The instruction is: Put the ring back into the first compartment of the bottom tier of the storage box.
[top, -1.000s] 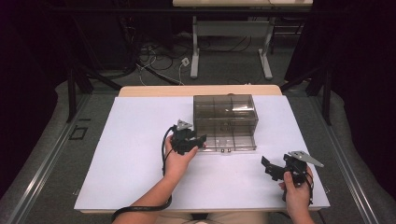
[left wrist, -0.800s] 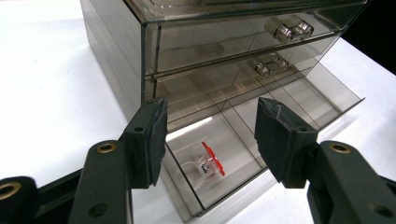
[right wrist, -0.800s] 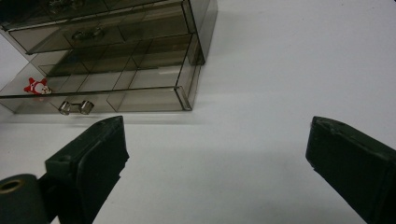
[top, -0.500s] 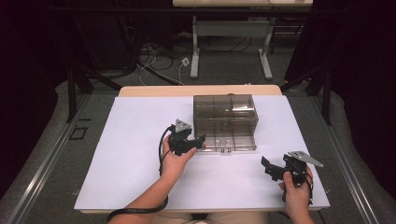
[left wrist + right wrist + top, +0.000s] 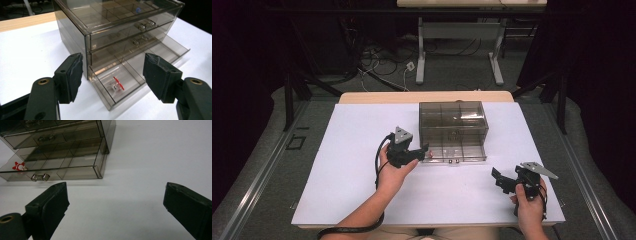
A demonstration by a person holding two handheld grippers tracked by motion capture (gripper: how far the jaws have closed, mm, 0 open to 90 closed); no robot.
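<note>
A smoky clear drawer cabinet [image 5: 453, 122] stands at the table's middle, its bottom drawer [image 5: 457, 152] pulled out toward me. A small red-and-white piece [image 5: 117, 83] lies in that drawer's end compartment, also seen as the red-and-white piece [image 5: 19, 166] in the right gripper view. My left gripper [image 5: 424, 149] hovers just off the drawer's left end. Its jaws have just been opening and, in its own view, the left gripper [image 5: 113, 60] is open with nothing between the pads. My right gripper [image 5: 496, 177] is low at the front right, open and empty, as the right gripper view [image 5: 116, 187] shows.
The white table [image 5: 352, 150] has bare room to the left and in front of the cabinet. The open drawer's metal handle [image 5: 40, 177] faces me. Two upper drawers are closed. Dark floor, cables and another table's legs lie beyond the far edge.
My left gripper has lifted slightly and drawn a little left, away from the open drawer. My right hand has stayed where it was.
</note>
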